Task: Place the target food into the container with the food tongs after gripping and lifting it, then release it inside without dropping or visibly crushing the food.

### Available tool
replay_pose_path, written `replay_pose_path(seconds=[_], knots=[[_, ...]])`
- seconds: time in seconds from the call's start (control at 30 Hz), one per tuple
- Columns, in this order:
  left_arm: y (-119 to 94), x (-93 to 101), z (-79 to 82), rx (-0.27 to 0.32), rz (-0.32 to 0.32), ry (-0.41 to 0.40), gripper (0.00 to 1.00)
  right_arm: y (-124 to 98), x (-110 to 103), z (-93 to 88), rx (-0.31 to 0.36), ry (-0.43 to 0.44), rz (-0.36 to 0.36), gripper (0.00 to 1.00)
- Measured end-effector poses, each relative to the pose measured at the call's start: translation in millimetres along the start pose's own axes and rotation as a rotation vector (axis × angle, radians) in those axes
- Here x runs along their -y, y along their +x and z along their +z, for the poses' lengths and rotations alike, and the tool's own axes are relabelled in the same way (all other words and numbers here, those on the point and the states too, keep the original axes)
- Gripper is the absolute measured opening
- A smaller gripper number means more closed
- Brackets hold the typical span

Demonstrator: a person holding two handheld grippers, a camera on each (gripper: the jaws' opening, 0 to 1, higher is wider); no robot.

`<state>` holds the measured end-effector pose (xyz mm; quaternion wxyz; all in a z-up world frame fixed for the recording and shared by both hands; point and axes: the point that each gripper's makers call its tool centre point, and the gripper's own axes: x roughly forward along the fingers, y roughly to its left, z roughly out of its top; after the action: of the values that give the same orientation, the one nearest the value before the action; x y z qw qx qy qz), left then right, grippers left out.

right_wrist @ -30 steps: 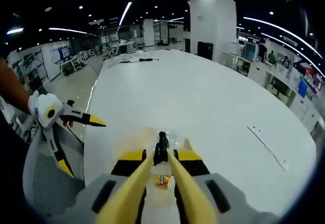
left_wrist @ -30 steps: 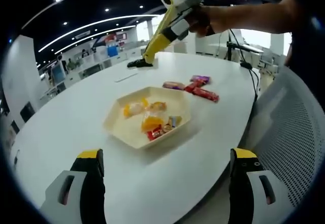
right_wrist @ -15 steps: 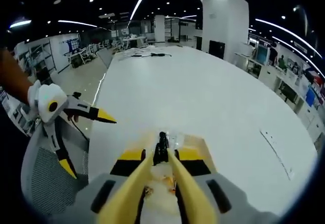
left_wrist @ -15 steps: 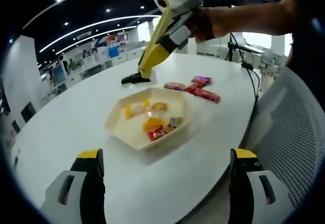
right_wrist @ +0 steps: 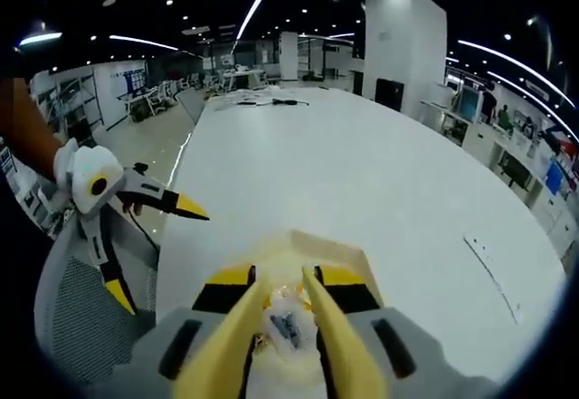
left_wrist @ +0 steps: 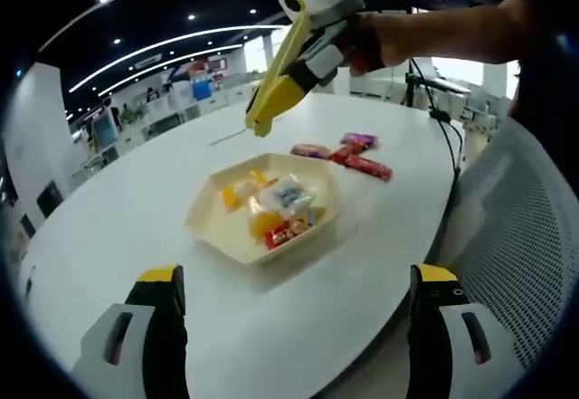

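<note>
In the left gripper view, the left gripper [left_wrist: 289, 327] stands nearest, its jaws spread wide and holding nothing, above the bare near edge of the white table [left_wrist: 127, 209]. Beyond it sits the cream hexagonal tray [left_wrist: 210, 227] with wrapped snacks inside; a clear-wrapped snack [left_wrist: 286, 194] lies on top of the pile. Past the tray, three packets [left_wrist: 348, 153] lie on the table. Above the tray hangs the right gripper [left_wrist: 260, 123], a hand [left_wrist: 362, 42] on it. In the right gripper view, its yellow tongs [right_wrist: 312, 313] stand parted above the clear-wrapped snack, gripping nothing.
</note>
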<state>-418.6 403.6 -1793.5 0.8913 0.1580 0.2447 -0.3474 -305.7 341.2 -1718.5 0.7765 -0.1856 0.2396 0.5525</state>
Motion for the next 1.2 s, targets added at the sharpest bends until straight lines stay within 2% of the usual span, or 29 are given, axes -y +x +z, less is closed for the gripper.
replay_pose_path(seconds=[0.33, 0.67, 0.83, 0.97, 1.2], knots=[[0.2, 0.5, 0.5, 0.001, -0.001, -0.001, 0.99, -14.6, 13.4, 1.7, 0.025, 0.02, -0.035, 0.26], [0.1, 0.9, 0.7, 0.002, -0.003, -0.001, 0.99, -43.7, 38.0, -12.0, 0.033, 0.038, -0.095, 0.27], [0.0, 0.4, 0.7, 0.005, -0.002, -0.003, 0.99, -64.2, 56.9, -30.3, 0.032, 0.064, -0.15, 0.27], [-0.5, -0.4, 1.8, 0.011, 0.001, -0.007, 0.99, -82.0, 76.8, -57.5, 0.022, 0.121, -0.206, 0.27], [-0.4, 0.7, 1.3, 0.006, -0.003, -0.01, 0.99, -94.1, 96.9, -95.6, 0.002, 0.196, -0.273, 0.27]])
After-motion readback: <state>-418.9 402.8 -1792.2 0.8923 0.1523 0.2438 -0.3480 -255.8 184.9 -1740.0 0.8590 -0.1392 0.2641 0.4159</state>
